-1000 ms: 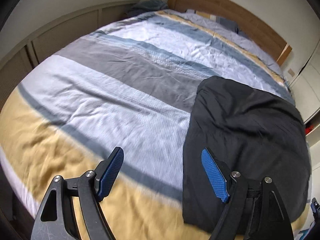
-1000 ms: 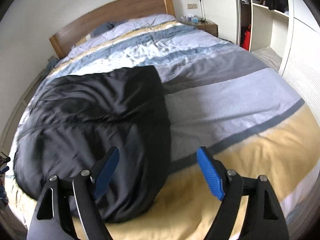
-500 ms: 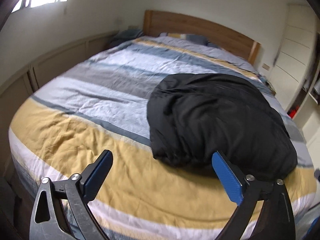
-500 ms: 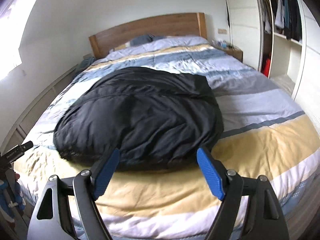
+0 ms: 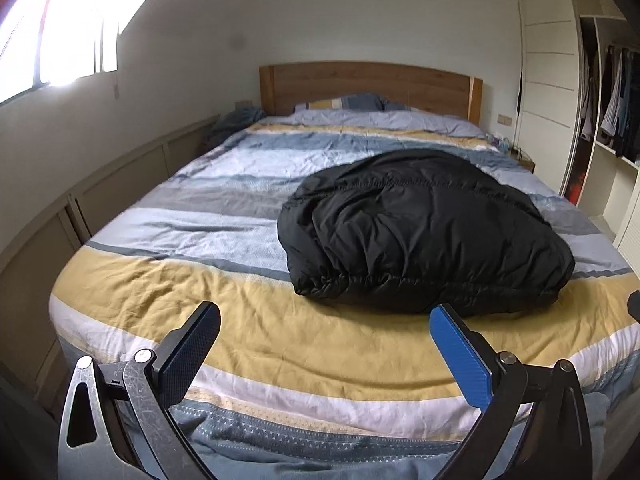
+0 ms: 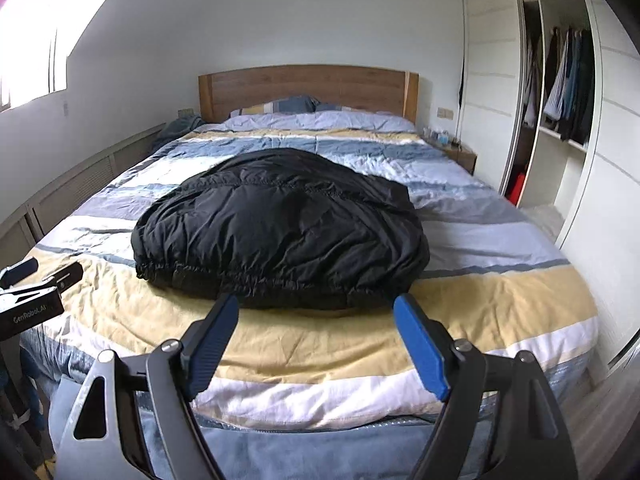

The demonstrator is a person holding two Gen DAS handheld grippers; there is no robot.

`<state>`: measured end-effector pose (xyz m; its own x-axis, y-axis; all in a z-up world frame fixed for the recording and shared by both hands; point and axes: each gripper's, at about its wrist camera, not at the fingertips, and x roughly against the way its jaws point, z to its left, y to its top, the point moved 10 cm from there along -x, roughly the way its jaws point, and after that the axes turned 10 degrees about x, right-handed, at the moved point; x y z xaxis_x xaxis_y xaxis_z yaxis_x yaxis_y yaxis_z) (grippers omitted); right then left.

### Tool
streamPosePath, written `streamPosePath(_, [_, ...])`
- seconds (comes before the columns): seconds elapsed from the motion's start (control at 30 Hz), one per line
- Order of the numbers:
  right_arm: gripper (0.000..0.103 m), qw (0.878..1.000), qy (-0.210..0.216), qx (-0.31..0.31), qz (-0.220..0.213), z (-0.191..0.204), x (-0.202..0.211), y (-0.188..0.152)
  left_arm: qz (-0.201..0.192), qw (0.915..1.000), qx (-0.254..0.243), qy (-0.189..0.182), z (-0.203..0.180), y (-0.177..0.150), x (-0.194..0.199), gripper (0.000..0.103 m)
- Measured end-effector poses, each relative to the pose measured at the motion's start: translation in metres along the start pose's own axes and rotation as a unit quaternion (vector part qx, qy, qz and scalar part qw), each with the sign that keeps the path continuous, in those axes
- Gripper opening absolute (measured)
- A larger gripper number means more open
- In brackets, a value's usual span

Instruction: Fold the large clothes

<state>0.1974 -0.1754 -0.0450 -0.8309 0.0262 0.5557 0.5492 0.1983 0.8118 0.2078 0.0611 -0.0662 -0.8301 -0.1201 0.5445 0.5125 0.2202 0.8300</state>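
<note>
Matt black puffy cloth jacket (image 5: 420, 232); wooden headboard (image 5: 368, 84).

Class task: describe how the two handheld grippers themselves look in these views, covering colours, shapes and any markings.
Left gripper and right gripper: two flat blue textured pads on black arms, silver rivets, grey plates with triangular cut-outs. The right view shows white lettering on the left gripper's black body.

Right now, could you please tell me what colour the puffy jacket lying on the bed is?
The puffy jacket is plain black; the right wrist view shows it best.
</note>
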Motion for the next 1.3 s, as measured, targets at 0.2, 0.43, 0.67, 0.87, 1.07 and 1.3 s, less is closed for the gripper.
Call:
streamPosePath(0.2, [0.079, 0.999, -0.013, 0.017, -0.036, 0.007, 0.024, 0.01, -0.045, 0.999, 0.001, 0.004, -0.001, 0.006, 0.033, 0.103])
streamPosePath(0.43, [0.079, 0.997, -0.023, 0.025, -0.064, 0.011, 0.043, 0.017, -0.066, 0.9979, 0.0, -0.001, -0.001, 0.004, 0.05, 0.103])
streamPosePath(0.67, [0.08, 0.997, -0.022, 0.024, -0.068, 0.012, 0.047, 0.015, -0.08, 0.9968, -0.004, 0.006, -0.002, 0.001, 0.058, 0.103])
streamPosePath(0.87, [0.08, 0.997, -0.019, 0.024, -0.065, 0.013, 0.048, 0.011, -0.088, 0.9961, -0.004, 0.002, -0.006, 0.0, 0.063, 0.103])
streamPosePath(1.07, [0.08, 0.998, -0.014, 0.018, -0.059, 0.012, 0.044, 0.007, -0.087, 0.9962, 0.0, -0.002, -0.005, -0.001, 0.064, 0.103])
streamPosePath(1.3, [0.08, 0.998, -0.011, 0.012, -0.053, 0.011, 0.04, 0.002, -0.087, 0.9961, -0.013, 0.002, -0.01, -0.003, 0.064, 0.103])
